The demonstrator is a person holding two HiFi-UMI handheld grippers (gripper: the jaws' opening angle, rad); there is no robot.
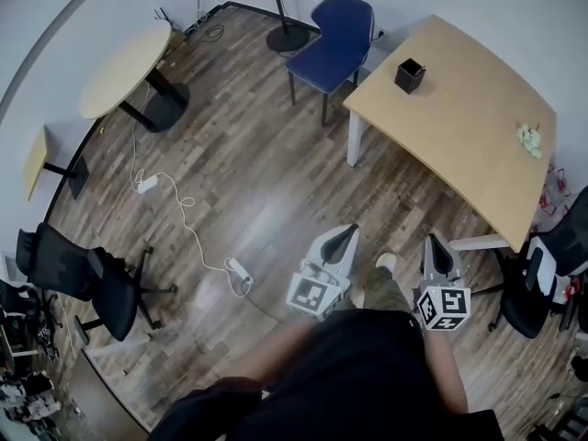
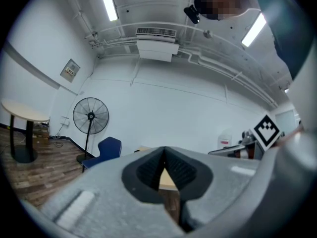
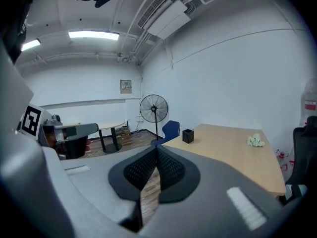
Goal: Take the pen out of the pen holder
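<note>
The black square pen holder (image 1: 410, 74) stands near the far left corner of the light wooden table (image 1: 459, 127); whether a pen is in it I cannot make out. It is also small in the right gripper view, pen holder (image 3: 187, 135) on the table (image 3: 233, 145). My left gripper (image 1: 349, 231) and right gripper (image 1: 435, 243) hang side by side over the wooden floor, well short of the table. Both have their jaws together and hold nothing. In their own views the left gripper (image 2: 164, 150) and the right gripper (image 3: 157, 148) show pads meeting at the tips.
A blue chair (image 1: 333, 39) stands at the table's left end, with a standing fan (image 1: 288, 37) behind it. A crumpled pale green thing (image 1: 529, 138) lies on the table's right. A round table (image 1: 124, 67), black office chairs (image 1: 83, 278) (image 1: 542, 274) and a white power strip (image 1: 237, 269) with cable surround me.
</note>
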